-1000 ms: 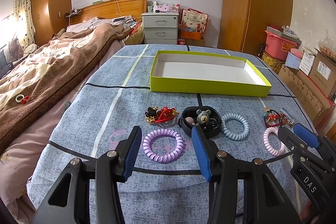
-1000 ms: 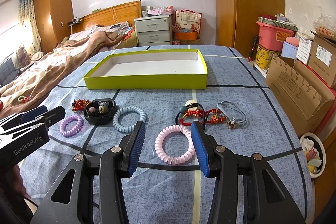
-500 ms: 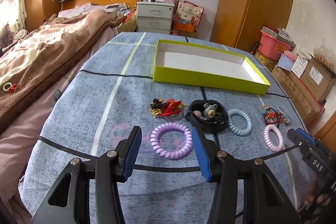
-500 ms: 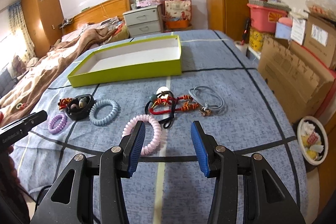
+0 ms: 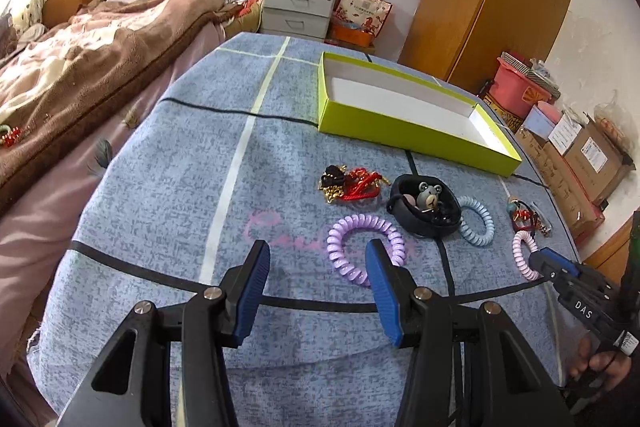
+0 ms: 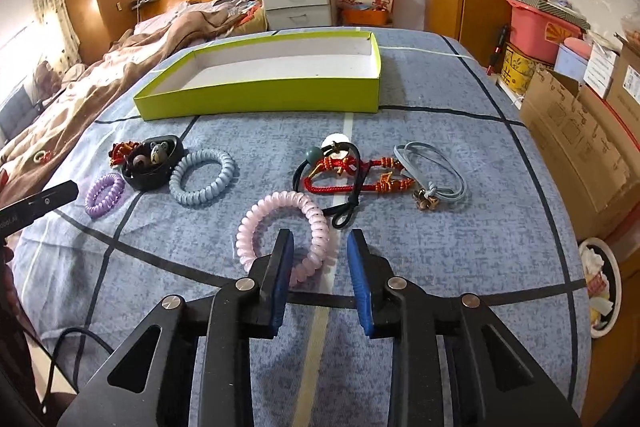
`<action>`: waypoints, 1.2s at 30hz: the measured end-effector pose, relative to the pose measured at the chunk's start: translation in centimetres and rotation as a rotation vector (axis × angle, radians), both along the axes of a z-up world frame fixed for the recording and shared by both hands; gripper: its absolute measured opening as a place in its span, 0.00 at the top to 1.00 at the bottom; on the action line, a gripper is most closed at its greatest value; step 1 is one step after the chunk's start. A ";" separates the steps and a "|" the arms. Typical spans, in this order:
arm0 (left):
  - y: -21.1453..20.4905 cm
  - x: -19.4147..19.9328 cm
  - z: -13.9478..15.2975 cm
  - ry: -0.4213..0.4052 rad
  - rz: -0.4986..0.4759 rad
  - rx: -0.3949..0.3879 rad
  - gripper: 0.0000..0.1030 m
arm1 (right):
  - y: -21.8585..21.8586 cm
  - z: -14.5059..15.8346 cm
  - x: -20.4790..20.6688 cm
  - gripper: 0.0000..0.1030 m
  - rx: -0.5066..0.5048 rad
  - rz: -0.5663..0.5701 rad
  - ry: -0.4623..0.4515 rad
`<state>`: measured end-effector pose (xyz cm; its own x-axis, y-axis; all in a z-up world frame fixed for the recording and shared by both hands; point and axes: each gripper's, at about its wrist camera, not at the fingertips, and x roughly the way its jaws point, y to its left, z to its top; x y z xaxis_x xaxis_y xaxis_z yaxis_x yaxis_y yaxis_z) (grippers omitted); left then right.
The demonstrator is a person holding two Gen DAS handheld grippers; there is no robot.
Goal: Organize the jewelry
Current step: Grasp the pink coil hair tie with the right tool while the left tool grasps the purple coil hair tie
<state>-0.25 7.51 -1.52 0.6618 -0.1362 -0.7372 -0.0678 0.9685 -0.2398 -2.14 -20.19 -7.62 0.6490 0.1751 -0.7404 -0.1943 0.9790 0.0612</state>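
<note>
Surface: a counter (image 6: 460,247) under a blue cloth with dark and pale grid lines carries all the jewelry.
Box: a lime-green box (image 6: 260,99) with a white inside lies open at the far side; its long axis runs left to right across the right wrist view, with the right end farther away.
Right tool (image 6: 318,259): jaws partly spread and just now closing; the near right arc of the pink coil band (image 6: 280,211) sits between the blue pads, and the left pad overlaps the coil; I cannot tell whether the pads press it.
Pink coil band: lies flat on the counter, ring opening upward, nearest of the items in the right wrist view.
Left tool (image 5: 318,269): jaws spread wide, gripping nothing; the right pad overlaps the near right edge of the purple coil band (image 5: 362,247), most of which lies beyond that pad.
Purple coil band: flat on the cloth, just beside the black band with a bear charm (image 5: 426,205).
Blue coil band (image 6: 202,177): flat, touching the black band.
Red cord bracelet (image 6: 352,175): long axis left to right, a grey cord loop (image 6: 436,171) at its right end.
Red and gold piece (image 5: 352,183): left of the black band.
Writing: "DAS" on the right tool's body in the left wrist view; a partly hidden word ending "AI" on the left tool in the right wrist view.
Cardboard boxes (image 6: 576,131): right of the counter; label text too small to read.
</note>
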 end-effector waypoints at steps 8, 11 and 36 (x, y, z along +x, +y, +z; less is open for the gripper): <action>-0.2 1.1 -0.6 0.040 -0.003 0.061 0.50 | 0.5 -0.1 -0.1 0.90 -0.030 0.015 0.002; -0.6 1.4 -1.0 0.047 -0.022 0.082 0.50 | 0.4 0.0 -0.1 0.90 -0.025 0.013 0.001; -2.7 2.2 -0.6 0.023 -0.131 0.187 0.90 | -0.7 1.0 0.2 0.90 0.043 -0.005 -0.034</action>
<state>1.98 4.77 -2.15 0.6304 -0.0794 -0.7722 0.0577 0.9968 -0.0555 -1.97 -20.93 -6.62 0.6748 0.2025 -0.7097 -0.1919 0.9767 0.0962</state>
